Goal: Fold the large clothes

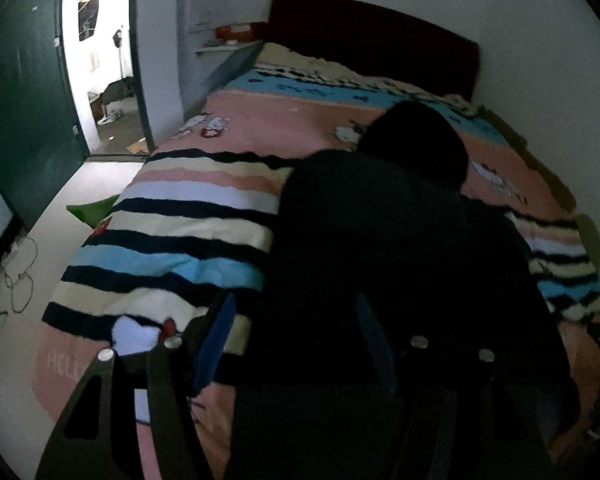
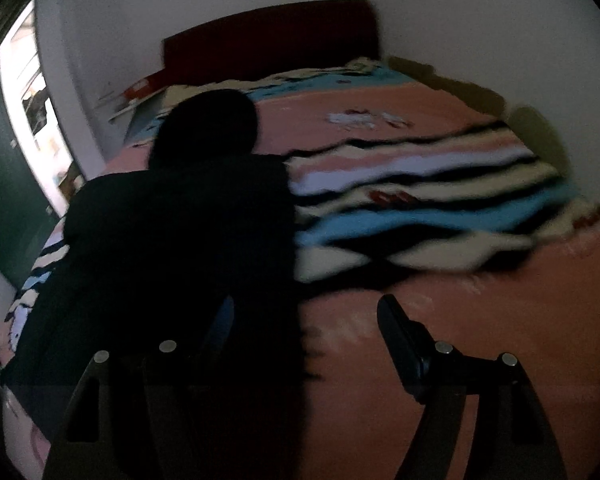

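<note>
Left view: my left claw (image 1: 296, 340) stands open, empty, over the near hem of the black garment (image 1: 380, 240), which runs lengthwise up the bed (image 1: 284, 116), hood farthest.

Right view: my right claw (image 2: 308, 332) gapes empty; garment (image 2: 172, 232) lies left, under its left finger.

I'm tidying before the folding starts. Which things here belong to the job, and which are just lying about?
Part of the job:
- large black hooded garment spread flat on the bed
- left gripper and right gripper, jaws apart

Lying about:
- striped pink and blue bedspread
- green object beside the bed
- cables on the floor
</note>
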A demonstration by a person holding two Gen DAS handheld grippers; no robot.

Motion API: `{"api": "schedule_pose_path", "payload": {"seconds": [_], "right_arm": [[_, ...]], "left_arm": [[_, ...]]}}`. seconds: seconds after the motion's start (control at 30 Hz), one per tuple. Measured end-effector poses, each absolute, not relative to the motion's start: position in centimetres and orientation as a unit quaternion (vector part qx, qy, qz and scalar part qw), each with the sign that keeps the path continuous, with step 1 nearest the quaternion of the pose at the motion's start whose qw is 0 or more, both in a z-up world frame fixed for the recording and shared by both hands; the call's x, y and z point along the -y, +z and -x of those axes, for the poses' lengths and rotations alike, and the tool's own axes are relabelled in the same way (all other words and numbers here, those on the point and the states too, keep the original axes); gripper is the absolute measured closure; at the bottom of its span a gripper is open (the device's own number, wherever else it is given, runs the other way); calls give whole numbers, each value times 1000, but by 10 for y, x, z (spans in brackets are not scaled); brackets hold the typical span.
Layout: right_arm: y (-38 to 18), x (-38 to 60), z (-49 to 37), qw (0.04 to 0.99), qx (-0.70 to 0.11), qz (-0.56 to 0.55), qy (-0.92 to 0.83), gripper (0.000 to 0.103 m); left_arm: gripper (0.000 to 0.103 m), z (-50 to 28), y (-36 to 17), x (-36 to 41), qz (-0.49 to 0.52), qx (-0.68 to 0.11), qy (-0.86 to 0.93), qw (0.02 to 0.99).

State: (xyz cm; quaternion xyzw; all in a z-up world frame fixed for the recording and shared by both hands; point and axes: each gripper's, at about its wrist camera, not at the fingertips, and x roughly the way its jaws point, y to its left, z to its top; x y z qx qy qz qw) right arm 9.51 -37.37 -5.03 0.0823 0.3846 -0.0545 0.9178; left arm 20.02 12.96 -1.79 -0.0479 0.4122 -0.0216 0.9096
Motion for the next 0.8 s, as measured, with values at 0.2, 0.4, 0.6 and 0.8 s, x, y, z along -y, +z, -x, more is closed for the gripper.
{"api": "schedule_pose_path", "payload": {"seconds": [0.2,0.4,0.6,0.8], "right_arm": [[-9,305,-171,929,-368,-27,-2,30],[-6,246,-258,929,-368,17,42,30],[-40,213,-327,918,-388,42,72,30],[-100,227,-353,902,-422,58,68,30]], "left_arm": [[42,-250,-17,-138,52,-403,-22,914],[42,-332,-28,-115,32,-392,-31,919],[42,-410,-64,-78,27,-393,-47,918],[38,-425,-135,-41,13,-409,-70,910]]}}
